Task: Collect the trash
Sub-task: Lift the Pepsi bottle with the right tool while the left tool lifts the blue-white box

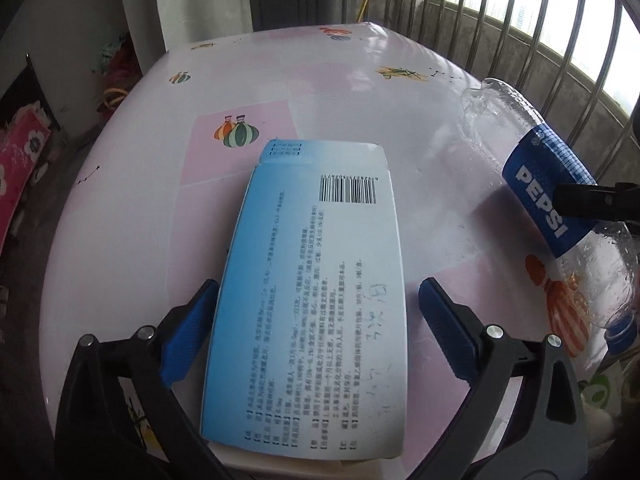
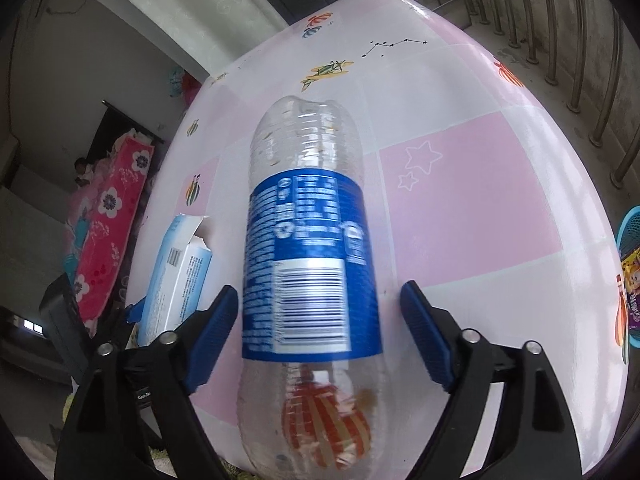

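Soft daylight from the barred window point(image 1: 520, 20) glares on the table point(image 1: 360, 92); fisheye edges bend, bottle point(image 2: 308, 264) label blurred.

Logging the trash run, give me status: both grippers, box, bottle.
Left gripper open, astride blue-white box. Right gripper open, astride Pepsi bottle. Both on the pink table, neither gripped. Nothing in the way.

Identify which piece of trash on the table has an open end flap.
The blue-and-white carton: its far flap stands open. The Pepsi bottle beside it is capped.
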`<state>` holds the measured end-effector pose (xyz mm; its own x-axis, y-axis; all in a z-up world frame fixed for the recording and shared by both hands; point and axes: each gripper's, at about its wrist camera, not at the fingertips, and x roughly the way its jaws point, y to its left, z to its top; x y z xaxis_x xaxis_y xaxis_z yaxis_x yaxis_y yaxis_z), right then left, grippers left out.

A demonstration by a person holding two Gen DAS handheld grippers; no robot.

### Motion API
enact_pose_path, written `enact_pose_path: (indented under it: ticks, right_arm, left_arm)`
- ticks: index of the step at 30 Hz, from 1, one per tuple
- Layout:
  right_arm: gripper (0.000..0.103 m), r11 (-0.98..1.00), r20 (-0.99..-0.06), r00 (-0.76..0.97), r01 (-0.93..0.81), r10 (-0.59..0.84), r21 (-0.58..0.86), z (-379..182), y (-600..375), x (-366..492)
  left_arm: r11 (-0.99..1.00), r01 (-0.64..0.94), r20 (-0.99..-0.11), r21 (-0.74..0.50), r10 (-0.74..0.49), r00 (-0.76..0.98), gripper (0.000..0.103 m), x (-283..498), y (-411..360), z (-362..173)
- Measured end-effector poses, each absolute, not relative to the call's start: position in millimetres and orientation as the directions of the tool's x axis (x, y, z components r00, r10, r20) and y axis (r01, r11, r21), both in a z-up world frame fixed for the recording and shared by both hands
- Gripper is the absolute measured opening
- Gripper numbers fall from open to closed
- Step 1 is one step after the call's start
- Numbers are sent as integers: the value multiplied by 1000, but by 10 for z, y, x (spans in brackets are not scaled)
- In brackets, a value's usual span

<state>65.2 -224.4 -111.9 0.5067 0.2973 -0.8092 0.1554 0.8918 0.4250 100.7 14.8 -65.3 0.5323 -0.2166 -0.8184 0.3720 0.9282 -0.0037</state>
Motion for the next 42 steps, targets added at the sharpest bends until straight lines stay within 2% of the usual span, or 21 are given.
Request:
enact_pose_path:
  ticks: [9, 20, 29, 32, 37, 39, 42]
  right_arm:
    - [96, 913, -812, 509, 113, 285, 391, -1131, -2155, 639]
    - [97, 929, -821, 507, 97, 264, 358, -1128, -2122, 662]
    - [96, 966, -831, 526, 62, 180, 249, -968, -1979, 817]
    - [91, 979, -848, 510, 54, 144, 199, -972, -1938, 866]
    - [70, 976, -865, 477, 67, 153, 209, -1061, -1963, 889]
    - [63, 968, -859, 478, 69, 182, 243, -1086, -1998, 889]
    - [62, 962, -851, 490, 82, 188, 260, -1096, -2019, 876]
  left_arm:
    - [928, 372, -811, 1, -217, 543, 94, 972, 153, -645]
    - [931, 365, -801, 8, -213, 559, 96, 945, 155, -653]
    - [925, 380, -804, 5, -222, 551, 96, 981, 171, -648]
    - [921, 390, -806, 5, -227, 547, 96, 996, 174, -647]
    - [913, 407, -814, 3, -234, 531, 94, 1024, 199, -624]
    - [918, 396, -783, -5, -250, 569, 88, 985, 267, -513]
    - [915, 402, -744, -28, -288, 603, 85, 976, 350, -318]
